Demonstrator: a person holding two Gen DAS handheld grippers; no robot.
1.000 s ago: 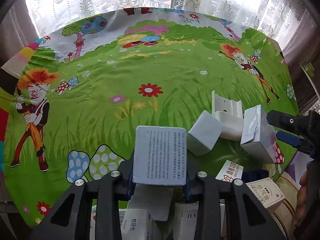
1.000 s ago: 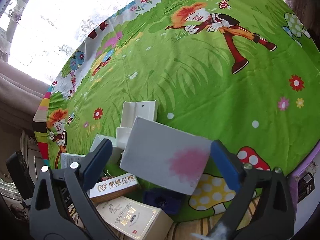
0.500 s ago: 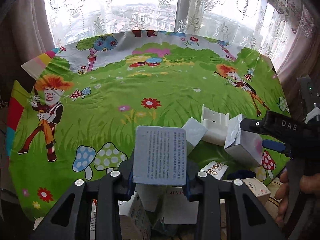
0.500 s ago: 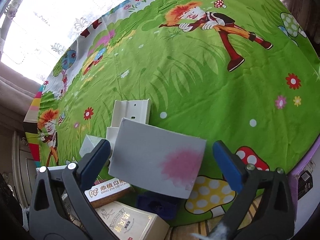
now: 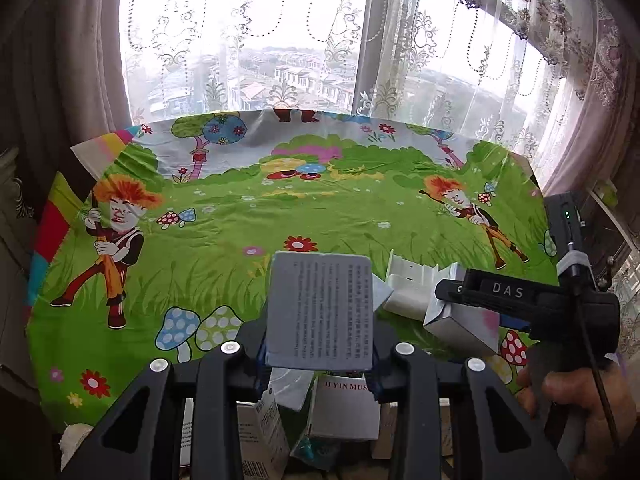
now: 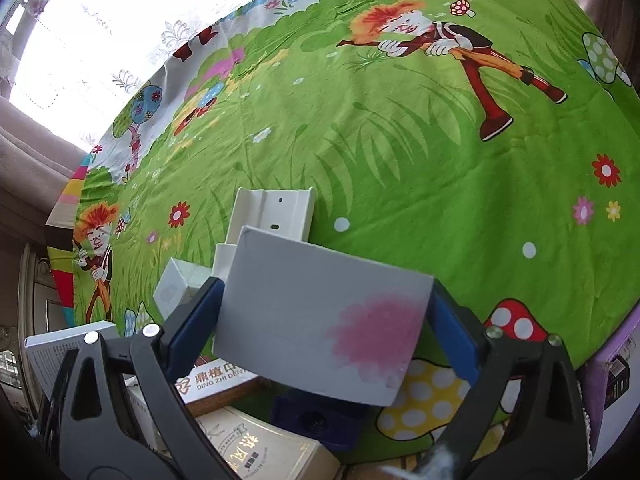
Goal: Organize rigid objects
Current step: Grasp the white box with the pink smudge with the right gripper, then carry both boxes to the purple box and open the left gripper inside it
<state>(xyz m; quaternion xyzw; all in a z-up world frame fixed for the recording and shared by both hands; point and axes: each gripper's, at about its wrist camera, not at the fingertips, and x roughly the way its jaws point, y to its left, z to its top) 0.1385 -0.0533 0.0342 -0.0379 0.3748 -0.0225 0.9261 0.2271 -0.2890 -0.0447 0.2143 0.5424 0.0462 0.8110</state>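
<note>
Setting was a home, high up in a residential building. A table wore a children's cartoon cloth; lace curtains covered a window overlooking rooftops.

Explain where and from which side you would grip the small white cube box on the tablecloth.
Grip the small white cube box across two opposite flat side faces, coming from above. It sits on the green tablecloth against the white plastic holder, so side access is crowded; its top looks unobstructed. Both tools already hold boxes, so one likely must unload first.
</note>
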